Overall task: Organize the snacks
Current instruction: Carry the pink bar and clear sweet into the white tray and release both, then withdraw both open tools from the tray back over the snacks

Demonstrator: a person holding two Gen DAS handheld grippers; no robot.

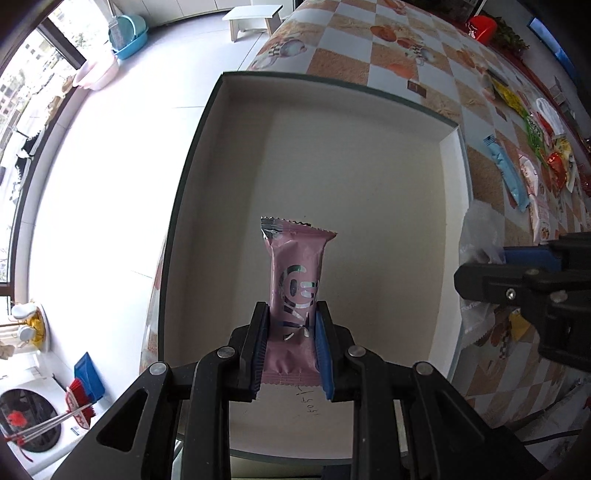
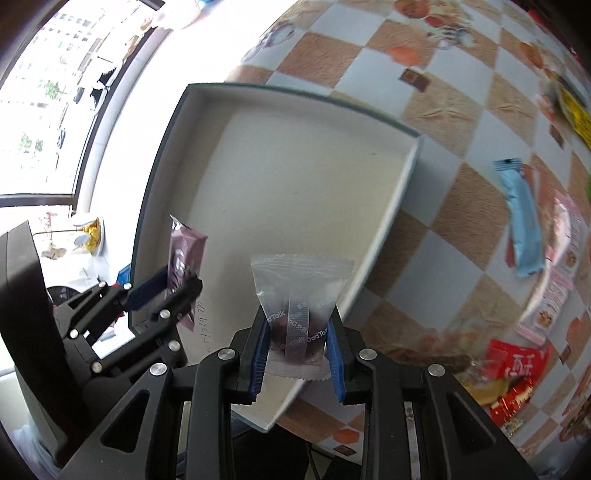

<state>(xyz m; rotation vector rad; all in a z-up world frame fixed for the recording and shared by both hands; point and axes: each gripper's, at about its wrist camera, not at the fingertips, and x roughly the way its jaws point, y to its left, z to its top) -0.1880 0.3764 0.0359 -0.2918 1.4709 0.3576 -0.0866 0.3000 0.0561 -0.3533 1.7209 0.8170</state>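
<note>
Snacks pinched above white box (image 1: 236, 155).
Pink wrapper (image 1: 295, 280) clamped in left hand-held gripper (image 1: 291, 350); clear packet (image 2: 299, 314) clamped in right hand-held gripper (image 2: 298, 354); box interior bare.

Checkered tablecloth (image 1: 388, 55), white stool (image 1: 253, 18)

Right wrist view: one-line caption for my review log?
Right tongs grip a clear snack packet above the white tray; left tongs hold a pink bar.

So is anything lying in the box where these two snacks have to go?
Nothing visible. The box floor looks bare below the pink bar in the left gripper and the clear packet in the right gripper.
</note>
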